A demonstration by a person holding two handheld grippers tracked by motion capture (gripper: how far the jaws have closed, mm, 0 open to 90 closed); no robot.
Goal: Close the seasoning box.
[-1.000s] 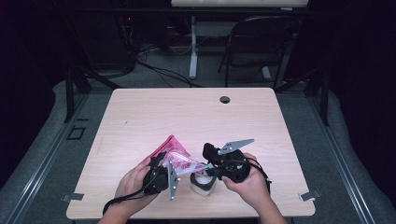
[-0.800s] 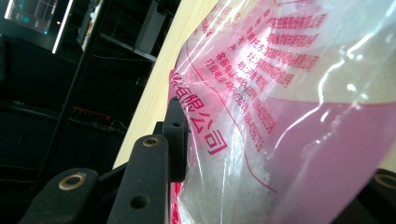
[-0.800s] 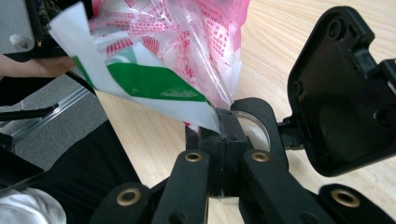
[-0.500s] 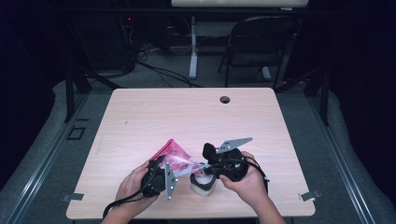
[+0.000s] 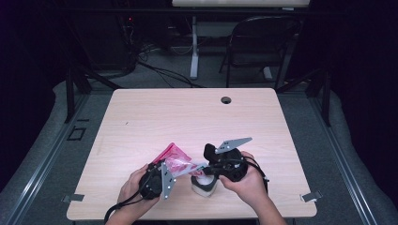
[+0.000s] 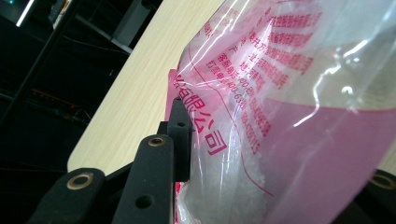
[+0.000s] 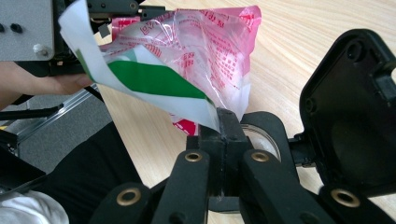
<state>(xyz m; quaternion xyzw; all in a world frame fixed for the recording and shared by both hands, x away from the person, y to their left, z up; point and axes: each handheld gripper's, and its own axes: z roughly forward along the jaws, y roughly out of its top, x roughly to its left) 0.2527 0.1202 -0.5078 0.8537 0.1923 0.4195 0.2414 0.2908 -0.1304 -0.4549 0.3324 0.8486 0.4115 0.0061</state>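
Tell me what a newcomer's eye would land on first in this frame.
First, the pink printed plastic bag of white granules, held between both grippers above the near edge of the wooden table. The right gripper is shut on the bag's white-and-green corner, and the left gripper holds its other end. Just below stands a small white container, its black lid swung open.

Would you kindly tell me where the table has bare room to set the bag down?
The table is bare from the cable hole down to the bag, and along both side edges. The near edge is crowded by both grippers and the small container.
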